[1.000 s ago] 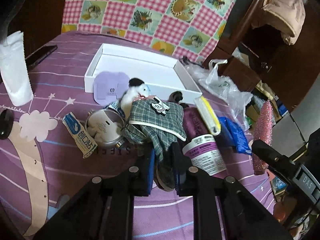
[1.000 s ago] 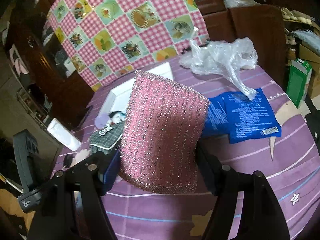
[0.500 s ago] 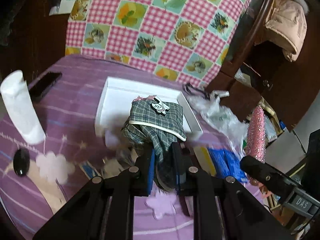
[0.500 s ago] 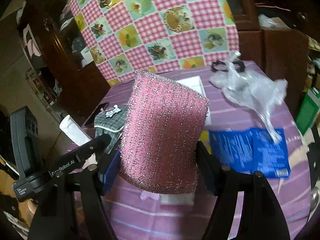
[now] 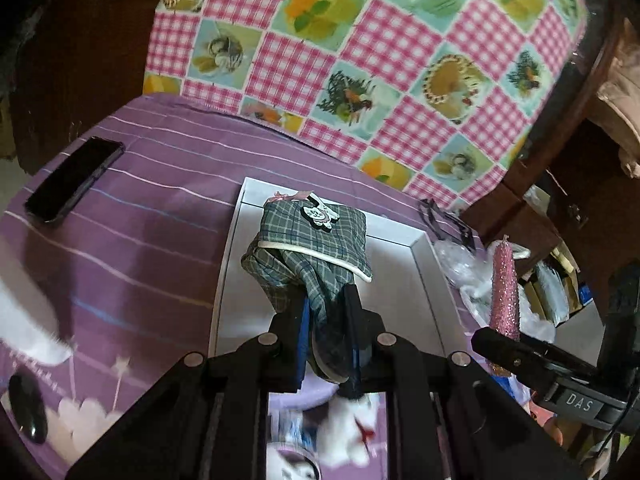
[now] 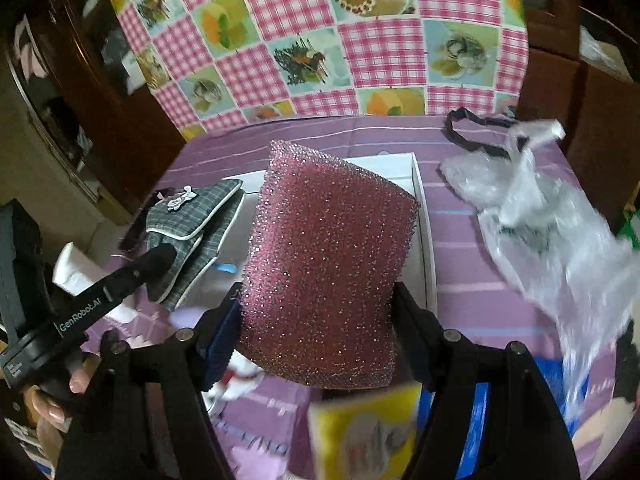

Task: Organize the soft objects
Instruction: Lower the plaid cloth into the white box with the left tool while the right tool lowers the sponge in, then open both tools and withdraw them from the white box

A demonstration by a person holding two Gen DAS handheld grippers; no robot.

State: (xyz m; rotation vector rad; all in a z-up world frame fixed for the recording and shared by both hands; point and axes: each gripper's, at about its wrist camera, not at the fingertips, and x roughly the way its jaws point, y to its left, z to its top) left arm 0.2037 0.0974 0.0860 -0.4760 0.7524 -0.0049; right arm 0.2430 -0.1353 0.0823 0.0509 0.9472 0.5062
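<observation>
My left gripper (image 5: 329,316) is shut on a grey-green plaid cloth pouch (image 5: 310,240) with a small cat badge, hanging over the white shallow box (image 5: 430,280). My right gripper (image 6: 318,312) is shut on a glittery pink scrub sponge (image 6: 324,276), held upright above the near end of the same white box (image 6: 422,208). In the left wrist view the pink sponge (image 5: 505,288) shows edge-on at the right. In the right wrist view the plaid pouch (image 6: 192,224) hangs at the left in the left gripper (image 6: 160,258).
A black phone (image 5: 74,178) lies far left on the purple striped cloth (image 5: 140,216). A white paper roll (image 5: 24,316), a crumpled clear plastic bag (image 6: 552,224), a blue packet (image 6: 480,412), a yellow packet (image 6: 360,432) and a white plush toy (image 5: 348,428) lie around. A pink chequered cloth (image 5: 360,40) hangs behind.
Both grippers have carried their loads away from the pile of items and forward over the white box. The pile now lies under and behind the fingers. Neither grip has altered.
</observation>
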